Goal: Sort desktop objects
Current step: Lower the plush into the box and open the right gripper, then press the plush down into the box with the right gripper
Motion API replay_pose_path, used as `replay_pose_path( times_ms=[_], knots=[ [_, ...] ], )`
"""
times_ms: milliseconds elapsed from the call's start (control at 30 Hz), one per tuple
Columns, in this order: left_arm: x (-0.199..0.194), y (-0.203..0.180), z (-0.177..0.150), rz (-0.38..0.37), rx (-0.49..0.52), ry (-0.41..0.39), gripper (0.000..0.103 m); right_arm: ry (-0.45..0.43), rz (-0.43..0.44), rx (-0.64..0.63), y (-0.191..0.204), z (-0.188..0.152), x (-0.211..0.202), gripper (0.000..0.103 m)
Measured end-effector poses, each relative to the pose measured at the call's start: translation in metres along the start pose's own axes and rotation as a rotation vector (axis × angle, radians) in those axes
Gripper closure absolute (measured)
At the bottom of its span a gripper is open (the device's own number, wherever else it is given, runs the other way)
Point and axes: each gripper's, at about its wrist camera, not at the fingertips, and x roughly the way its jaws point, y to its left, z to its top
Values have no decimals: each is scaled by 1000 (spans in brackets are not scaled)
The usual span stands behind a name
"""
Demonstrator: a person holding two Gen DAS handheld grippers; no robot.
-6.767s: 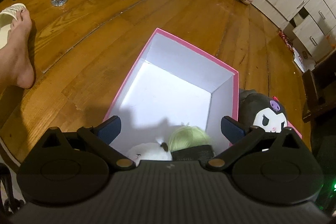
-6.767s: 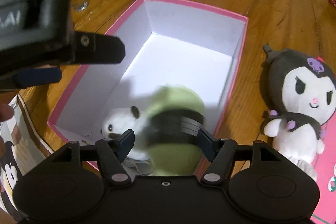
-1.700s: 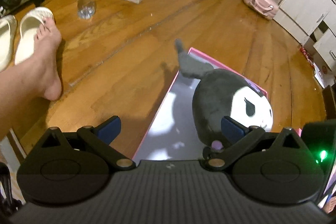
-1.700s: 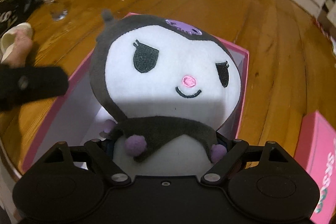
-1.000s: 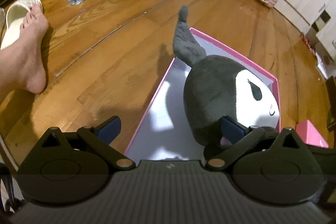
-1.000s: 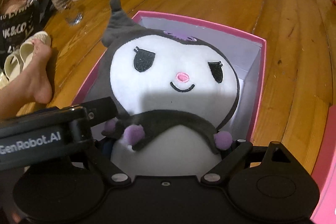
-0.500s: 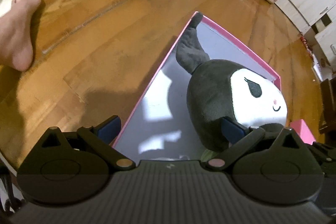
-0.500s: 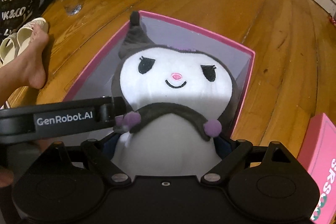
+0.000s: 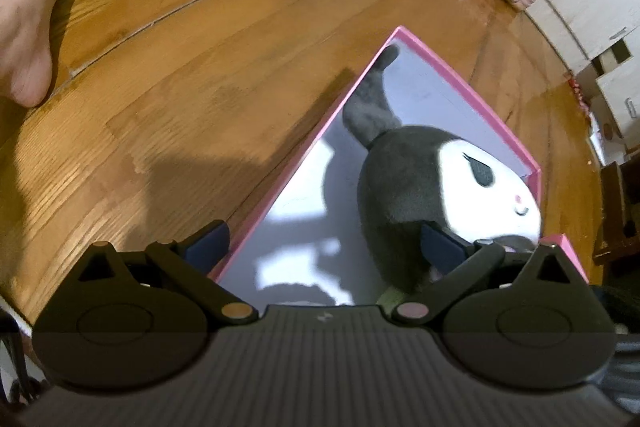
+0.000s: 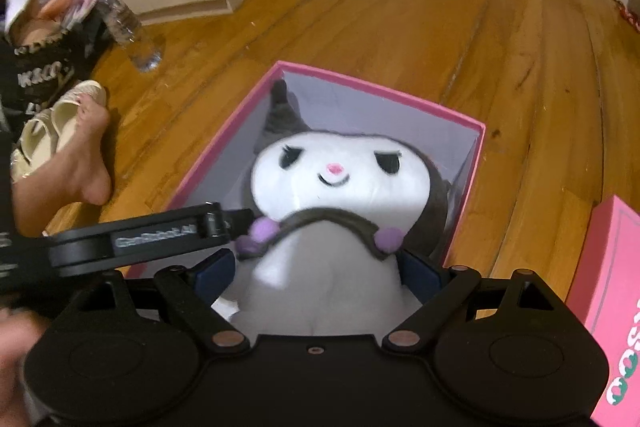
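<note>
1. Right now the right gripper (image 10: pixel 318 273) has its two blue pads against the white body of the plush doll (image 10: pixel 340 211), one on each side, so it looks clamped on the doll, though the pads stand wide and the hold may be light.
2. Beside it, the left gripper (image 9: pixel 324 241) is spread wide with nothing between its pads. Its right finger (image 9: pixel 440 241) lies close to the doll's dark head; whether they touch is unclear.
3. Likely trouble: the plush is soft, so a squeeze on the body may slip and let the heavy head tip forward or sideways over the rim.
4. Another hazard is the left gripper's arm crossing in front of the doll in the right wrist view; on release the two tools could snag each other or drag the doll back out.
5. Further out, the pink box (image 10: pixel 476 155) sits on the wooden floor (image 9: pixel 200 87), and the doll is low inside it, one ear reaching toward the far corner. A greenish scrap shows under the doll; I cannot tell what it is.
6. Lastly, a second pink box (image 10: pixel 612 291) lies just to the right, contents not visible.
</note>
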Motion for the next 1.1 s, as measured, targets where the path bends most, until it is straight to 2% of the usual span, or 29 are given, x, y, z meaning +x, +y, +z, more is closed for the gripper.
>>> replay_pose_path(
  times_ms=[100,167,300,400,500,533,600,633,667,733,900,967,1100],
  knots=[
    [-1,5,0,2,-33,0,0,-18,95,-7,-3,-1,-12,11],
    [-4,4,0,23,-23,-16,0,-16,100,-18,-9,-4,-13,11],
    [-16,0,1,-5,-22,-41,0,16,73,-6,-25,-11,-8,11],
    [-20,-3,1,-1,-9,-52,0,19,155,46,-34,-14,-3,11],
    [-22,-5,0,15,-1,-55,0,27,170,45,-30,-16,2,17],
    [-22,-6,0,16,2,-55,0,25,168,44,-29,-17,4,20],
    [-24,-7,-1,19,6,-58,0,18,172,60,-27,-17,6,34],
    [-25,-7,-1,19,6,-60,0,11,185,79,-27,-16,6,43],
    [-26,-8,-2,19,6,-61,0,1,216,112,-30,-16,5,57],
    [-28,-8,-1,14,6,-67,0,0,226,119,-29,-16,4,69],
    [-30,-6,-1,16,3,-69,0,21,179,60,-19,-17,1,66],
    [-31,-4,-1,16,-5,-70,0,29,161,37,-15,-17,0,47],
    [-33,0,1,24,-13,-78,0,46,124,-10,-8,-19,-2,42]
  ],
)
